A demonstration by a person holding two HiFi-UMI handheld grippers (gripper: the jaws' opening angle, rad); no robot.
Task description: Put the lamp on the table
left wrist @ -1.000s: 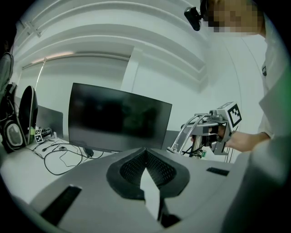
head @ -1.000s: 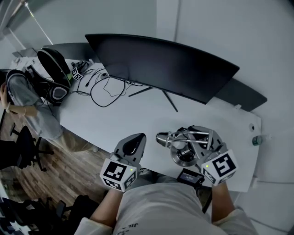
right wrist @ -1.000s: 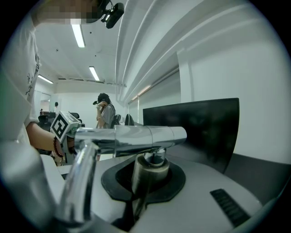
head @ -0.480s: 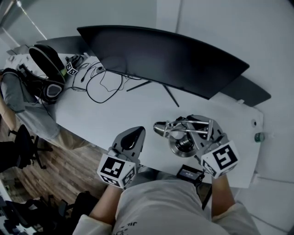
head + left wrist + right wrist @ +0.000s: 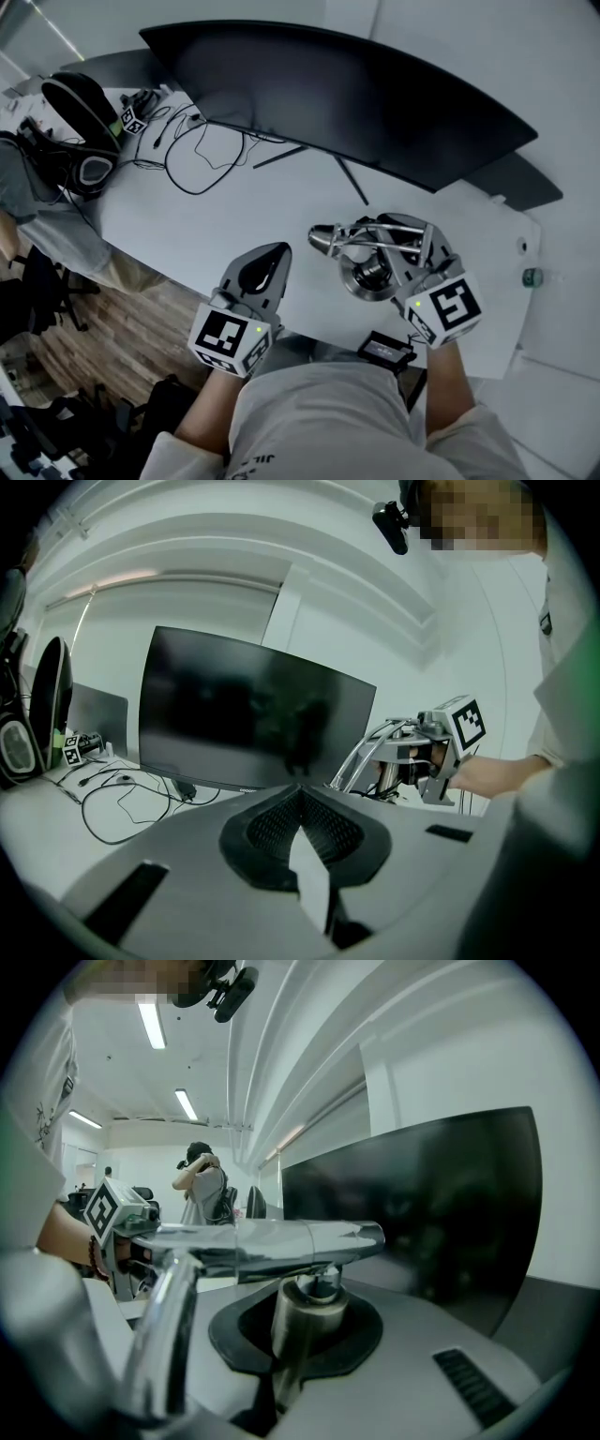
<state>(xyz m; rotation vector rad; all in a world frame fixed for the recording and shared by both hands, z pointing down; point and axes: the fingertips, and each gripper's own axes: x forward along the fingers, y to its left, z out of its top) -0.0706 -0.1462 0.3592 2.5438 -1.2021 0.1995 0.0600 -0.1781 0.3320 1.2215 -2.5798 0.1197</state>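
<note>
Chrome lamp (image 5: 281, 1241) is clamped by its upright post in the right gripper (image 5: 298, 1330), jaws squeezed right onto the metal, so that's a solid grab. Left gripper (image 5: 305, 832) is pinched closed on nothing, just hovering over the near edge of the table (image 5: 234, 216) beside it.

What's changed over the last second: the lamp has travelled inward. Its round base was sitting close to the little black box (image 5: 384, 349) at the table's front edge, and now there's clearly more white tabletop between them, with the curved monitor (image 5: 356, 103) nearer behind. Base looks level and right down at the surface, though I can't tell if it's actually touching yet. Headphones (image 5: 80, 122) and cables (image 5: 202, 155) are well off to the left, no conflict.

So I'd say it's basically placed, only the let-go is left
</note>
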